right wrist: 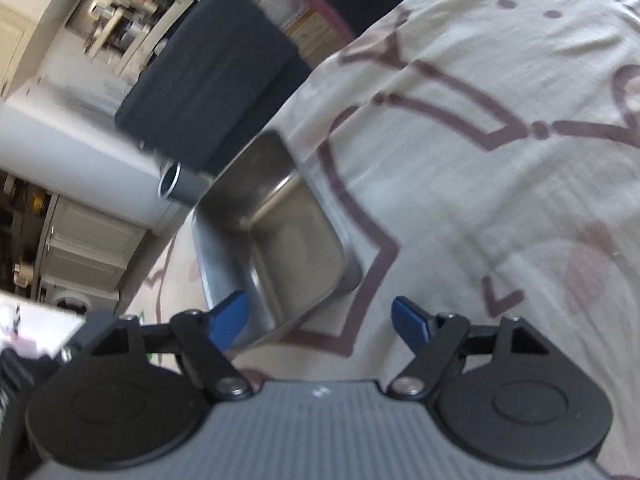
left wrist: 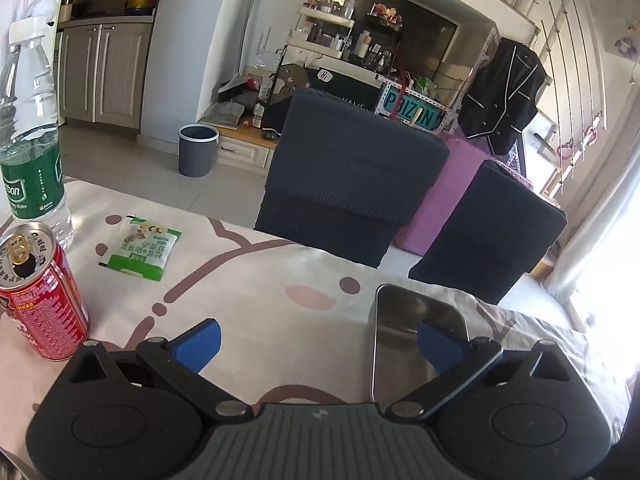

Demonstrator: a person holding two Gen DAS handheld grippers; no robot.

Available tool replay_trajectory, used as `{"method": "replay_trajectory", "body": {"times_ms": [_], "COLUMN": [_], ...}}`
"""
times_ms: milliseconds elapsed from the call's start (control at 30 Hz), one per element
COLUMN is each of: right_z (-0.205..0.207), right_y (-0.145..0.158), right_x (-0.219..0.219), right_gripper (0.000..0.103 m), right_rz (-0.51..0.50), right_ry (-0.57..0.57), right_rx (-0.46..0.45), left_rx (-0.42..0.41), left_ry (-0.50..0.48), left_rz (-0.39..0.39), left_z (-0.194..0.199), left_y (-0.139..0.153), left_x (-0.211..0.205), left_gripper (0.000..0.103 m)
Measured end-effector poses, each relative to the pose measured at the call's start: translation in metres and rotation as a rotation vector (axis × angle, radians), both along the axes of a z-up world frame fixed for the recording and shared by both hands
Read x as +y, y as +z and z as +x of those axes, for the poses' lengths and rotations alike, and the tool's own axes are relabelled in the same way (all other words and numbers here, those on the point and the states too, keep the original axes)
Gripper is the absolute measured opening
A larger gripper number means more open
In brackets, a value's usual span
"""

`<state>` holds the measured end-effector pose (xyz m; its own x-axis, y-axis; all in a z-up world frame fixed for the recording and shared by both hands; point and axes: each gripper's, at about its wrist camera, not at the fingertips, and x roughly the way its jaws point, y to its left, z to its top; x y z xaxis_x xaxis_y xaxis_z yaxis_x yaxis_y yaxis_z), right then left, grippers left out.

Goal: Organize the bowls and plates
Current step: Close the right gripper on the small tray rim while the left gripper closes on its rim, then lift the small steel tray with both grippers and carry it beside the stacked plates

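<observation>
Left wrist: steel tray (left wrist: 400, 344) around right finger, released | right wrist: tray (right wrist: 288, 240) between released fingers (right wrist: 230, 316)

A cloth-covered table (left wrist: 280, 280) carries a steel tray (left wrist: 400, 344), can (left wrist: 40, 300), bottle (left wrist: 32, 140) and packet (left wrist: 140, 248).

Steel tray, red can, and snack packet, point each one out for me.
Steel tray (right wrist: 288, 240): right wrist view, inner floor.
Red can (left wrist: 44, 304): left wrist view, printed side.
Snack packet (left wrist: 140, 252): left wrist view, front face.
</observation>
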<state>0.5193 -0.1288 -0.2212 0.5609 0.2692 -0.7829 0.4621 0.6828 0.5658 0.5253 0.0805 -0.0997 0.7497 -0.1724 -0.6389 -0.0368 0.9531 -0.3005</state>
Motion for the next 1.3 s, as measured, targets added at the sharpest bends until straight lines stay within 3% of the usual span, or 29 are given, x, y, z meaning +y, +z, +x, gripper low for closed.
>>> {"method": "replay_trajectory", "body": {"times_ms": [133,300,400,500,567,633,767,833,1033,1100,1300], "right_z": [0.005,0.007,0.003,0.002,0.001,0.003,0.002,-0.001,0.003,0.006,0.015], "right_y": [0.007,0.014,0.02,0.027,0.029,0.029,0.031,0.034,0.037,0.039,0.043], "right_x": [0.018,0.022,0.017,0.013,0.008,0.004,0.006,0.007,0.007,0.007,0.015], "right_gripper": [0.074,0.032,0.015,0.005,0.003,0.003,0.003,0.003,0.007,0.012,0.013], "right_rz": [-0.118,-0.16,-0.203,-0.27,-0.291,-0.296,-0.323,-0.347,-0.353,-0.356,-0.414], "right_ry": [0.107,0.203,0.251,0.298,0.311,0.326,0.37,0.388,0.462,0.481,0.547], "right_rx": [-0.014,-0.037,-0.072,-0.104,-0.112,-0.118,-0.134,-0.143,-0.187,-0.194,-0.199], "left_rx": [0.014,0.027,0.023,0.023,0.057,0.117,0.163,0.176,0.199,0.2,0.202], "left_ry": [-0.015,-0.028,-0.031,-0.04,-0.06,-0.083,-0.106,-0.097,-0.1,-0.098,-0.075], "left_rz": [0.018,0.034,0.036,0.029,0.025,0.023,0.039,0.032,0.012,0.015,0.001], "left_z": [0.002,0.001,0.001,-0.001,0.001,0.003,0.0,-0.001,0.001,0.002,0.003], "left_y": [-0.006,-0.011,-0.011,-0.01,-0.012,-0.015,-0.021,-0.024,-0.032,-0.032,-0.037], "left_x": [-0.006,-0.009,-0.008,-0.007,-0.007,-0.007,-0.003,0.001,0.001,-0.001,0.002], "left_gripper": [0.103,0.103,0.103,0.101,0.09,0.066,0.056,0.042,0.021,0.02,0.012]}}
